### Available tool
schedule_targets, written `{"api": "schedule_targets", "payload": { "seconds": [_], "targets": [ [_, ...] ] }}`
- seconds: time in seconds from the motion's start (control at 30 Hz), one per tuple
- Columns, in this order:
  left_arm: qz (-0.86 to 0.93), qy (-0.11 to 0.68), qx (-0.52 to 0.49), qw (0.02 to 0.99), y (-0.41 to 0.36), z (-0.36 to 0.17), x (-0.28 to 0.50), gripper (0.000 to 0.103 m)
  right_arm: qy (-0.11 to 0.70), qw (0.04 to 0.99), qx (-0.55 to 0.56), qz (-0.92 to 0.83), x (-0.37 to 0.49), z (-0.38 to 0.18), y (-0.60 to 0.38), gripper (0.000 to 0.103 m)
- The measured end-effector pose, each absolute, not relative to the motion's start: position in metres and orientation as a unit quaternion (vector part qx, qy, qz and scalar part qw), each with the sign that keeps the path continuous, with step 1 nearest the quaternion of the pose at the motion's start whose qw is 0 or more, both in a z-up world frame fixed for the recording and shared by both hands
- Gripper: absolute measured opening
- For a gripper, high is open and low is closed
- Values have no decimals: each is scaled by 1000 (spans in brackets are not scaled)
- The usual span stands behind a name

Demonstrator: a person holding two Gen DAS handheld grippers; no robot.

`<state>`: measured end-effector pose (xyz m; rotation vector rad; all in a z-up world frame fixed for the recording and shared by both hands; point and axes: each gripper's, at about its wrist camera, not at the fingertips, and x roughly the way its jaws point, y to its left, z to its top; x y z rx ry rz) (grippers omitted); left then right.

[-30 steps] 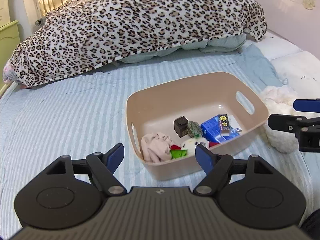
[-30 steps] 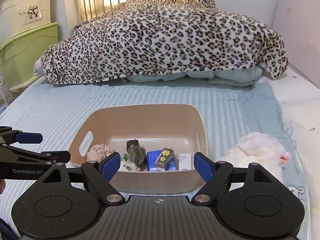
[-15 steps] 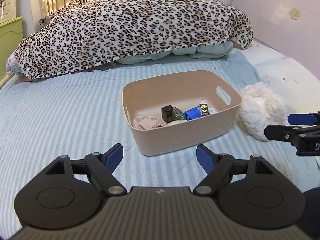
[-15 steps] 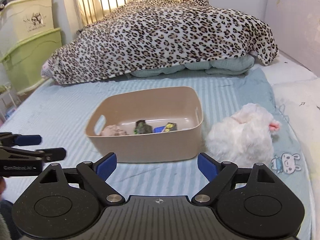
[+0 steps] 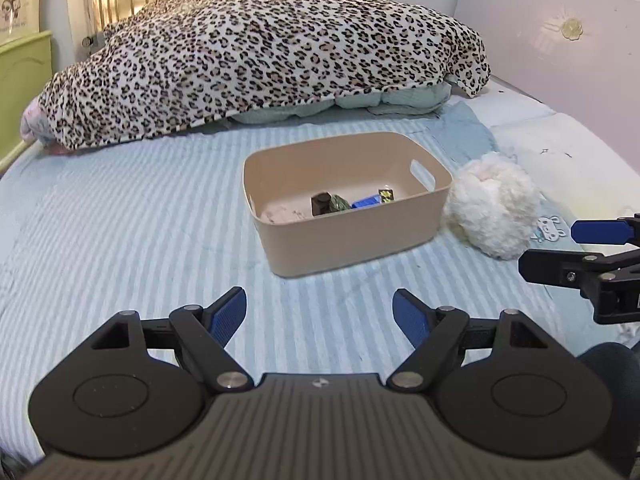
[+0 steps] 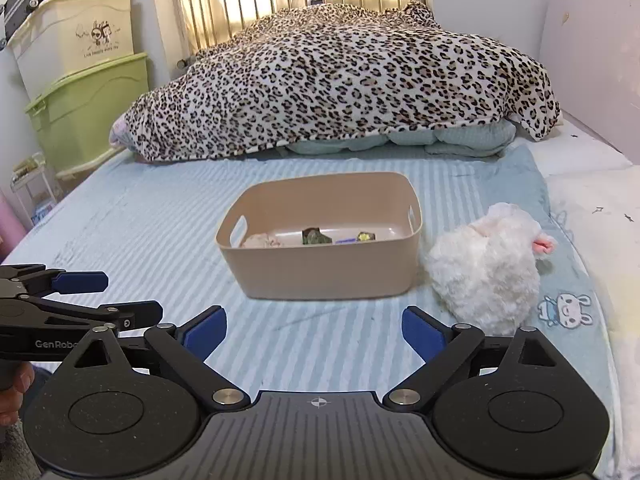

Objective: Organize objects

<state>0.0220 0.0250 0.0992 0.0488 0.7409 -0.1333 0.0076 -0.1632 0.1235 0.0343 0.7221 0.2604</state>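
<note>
Beige plastic forms the bin (image 5: 352,236), which is sitting on the striped blue bedsheet (image 5: 120,240) and holding a dark brick (image 5: 321,203), a blue box (image 5: 366,202) and a pale cloth (image 5: 282,214) at its bottom. White and fluffy, the plush toy (image 6: 486,266) is lying on the sheet just beside the bin's right wall. Both the left gripper (image 5: 320,316) and the right gripper (image 6: 314,330) are hovering near the bin with jaws spread wide, gripping nothing.

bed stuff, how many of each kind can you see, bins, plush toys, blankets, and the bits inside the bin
Beige bin: 1
White plush toy: 1
Leopard blanket: 1
Items visible inside the bin: 4 (pink cloth, dark brown block, green lump, blue box); more may be hidden by its wall
Total: 7
</note>
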Motion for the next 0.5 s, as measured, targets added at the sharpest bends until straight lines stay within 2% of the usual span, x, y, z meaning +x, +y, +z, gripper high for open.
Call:
{"api": "schedule_targets", "payload": {
  "seconds": [0.5],
  "targets": [
    [-61,356,28,932,25,110,-17,81,358,923,12,139,-29,139,-156,99]
  ]
}}
